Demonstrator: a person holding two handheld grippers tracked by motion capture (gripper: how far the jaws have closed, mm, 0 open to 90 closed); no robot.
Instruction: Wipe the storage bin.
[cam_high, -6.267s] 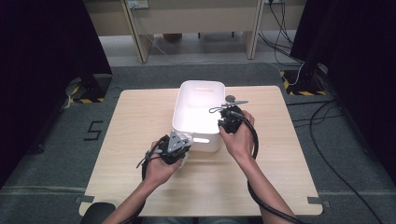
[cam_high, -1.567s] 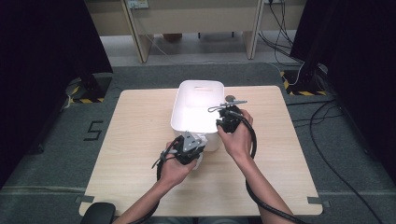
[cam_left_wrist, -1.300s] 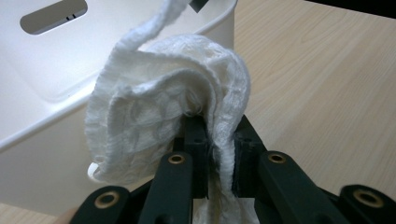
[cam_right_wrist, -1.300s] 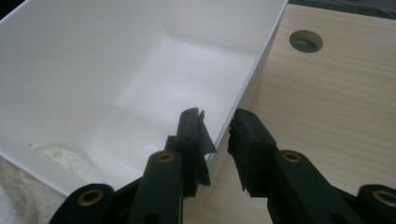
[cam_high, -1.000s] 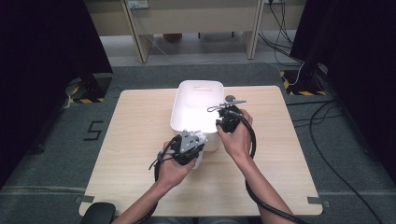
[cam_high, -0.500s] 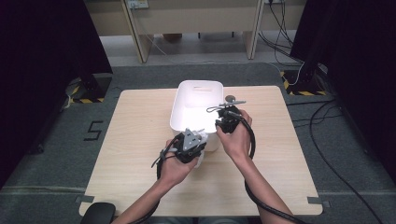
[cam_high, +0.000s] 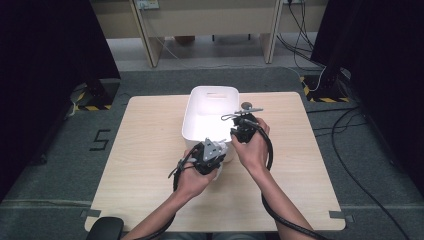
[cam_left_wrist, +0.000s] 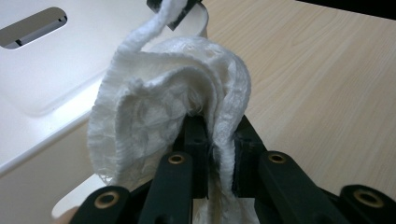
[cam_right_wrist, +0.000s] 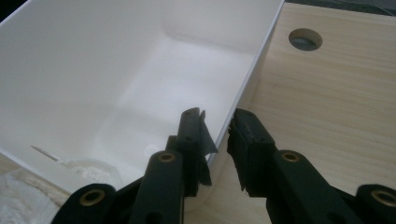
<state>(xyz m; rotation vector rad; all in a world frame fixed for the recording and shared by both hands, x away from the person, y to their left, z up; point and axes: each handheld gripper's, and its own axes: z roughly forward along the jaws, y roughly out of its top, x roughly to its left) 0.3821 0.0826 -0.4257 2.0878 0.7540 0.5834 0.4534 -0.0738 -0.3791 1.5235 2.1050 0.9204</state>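
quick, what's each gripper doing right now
Left gripper: shut on the white cloth, held beside the white bin.
Right gripper: jaws straddle the bin's side wall; whether they press on it cannot be told.

You are seeing overhead light glaring off the white bin (cam_high: 210, 112), darkness swallowing the room's sides, and the nearest black jaws blurring softly.

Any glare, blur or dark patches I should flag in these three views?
High view: the white bin is blown out inside, and both side edges sink into black. Left gripper view: the white cloth is sharp, the table behind soft. Right gripper view: bin wall evenly lit, right tool in shadow.
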